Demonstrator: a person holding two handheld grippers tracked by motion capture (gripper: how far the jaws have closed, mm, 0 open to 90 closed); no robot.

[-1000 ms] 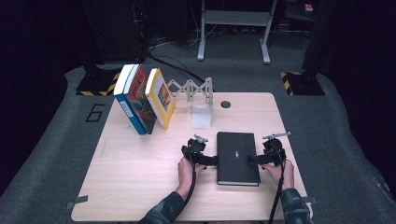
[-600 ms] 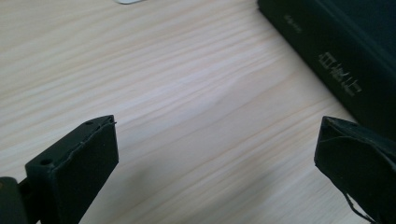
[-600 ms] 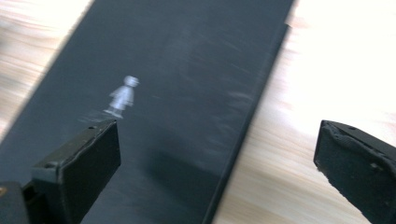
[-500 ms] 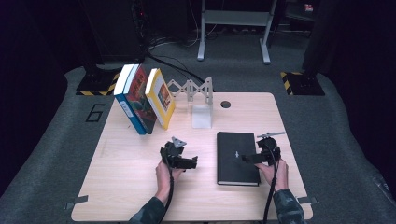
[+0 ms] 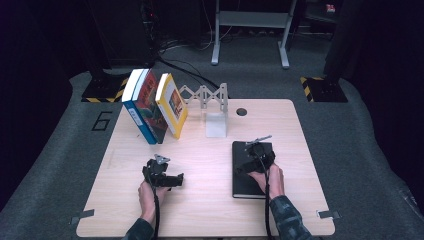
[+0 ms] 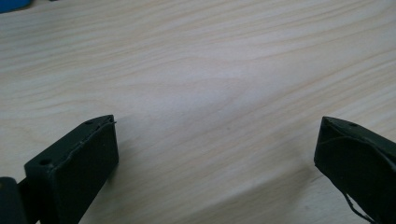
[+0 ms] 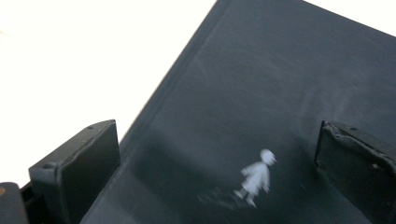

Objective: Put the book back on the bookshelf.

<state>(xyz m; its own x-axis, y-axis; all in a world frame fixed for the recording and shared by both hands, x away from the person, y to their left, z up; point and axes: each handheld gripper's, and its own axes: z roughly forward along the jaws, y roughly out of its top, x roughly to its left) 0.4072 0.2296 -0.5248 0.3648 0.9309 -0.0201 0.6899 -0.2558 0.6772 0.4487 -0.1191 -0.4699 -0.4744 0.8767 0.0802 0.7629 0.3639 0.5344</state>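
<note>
A black book (image 5: 242, 186) lies flat on the wooden table (image 5: 210, 210), right of centre. My right gripper (image 5: 243, 168) hovers over its cover, open. Its jaws have just widened and nothing is between them. In the right gripper view the open jaws (image 7: 217, 154) frame the dark cover (image 7: 280, 84), which carries a small white figure (image 7: 256, 177). My left gripper (image 5: 178, 179) is left of the book, over bare wood, open and empty. The left gripper view looks past its spread jaws (image 6: 217, 154) at plain wood grain (image 6: 210, 70).
Three books lean together at the back left: blue (image 5: 136, 107), red (image 5: 150, 102) and yellow (image 5: 172, 104). A grey folding rack (image 5: 204, 95) and a white block (image 5: 216, 125) stand at the back centre. A round hole (image 5: 241, 111) is in the tabletop.
My left gripper has moved left, away from the black book's left edge, onto bare table. My right gripper has moved left from the book's right edge to over its cover.
</note>
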